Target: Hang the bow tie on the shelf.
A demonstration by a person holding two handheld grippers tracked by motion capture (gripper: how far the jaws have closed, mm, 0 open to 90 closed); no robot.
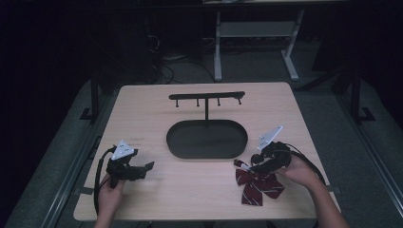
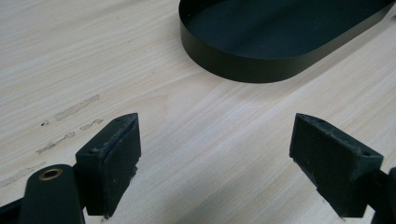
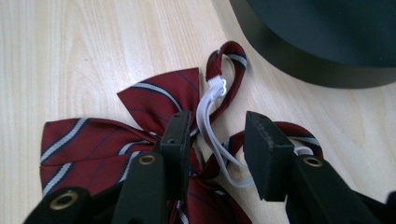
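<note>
A dark red bow tie (image 1: 259,186) with white and navy stripes lies flat on the wooden table at the front right. My right gripper (image 1: 245,166) is lowered onto its knot. In the right gripper view the bow tie (image 3: 88,144) spreads under the jaws, and the right gripper (image 3: 215,128) stands open about halfway, with the white elastic strap (image 3: 208,105) and the knot between its pads. My left gripper (image 1: 146,169) rests at the front left. Its jaws stand wide apart over bare wood in the left gripper view (image 2: 215,135), with nothing between them.
A black oval tray (image 1: 206,140) sits mid-table, with a black T-shaped peg rack (image 1: 206,96) rising from its far side. The tray wall (image 2: 243,70) is ahead of the left gripper, and the tray wall (image 3: 317,70) lies just beyond the bow tie.
</note>
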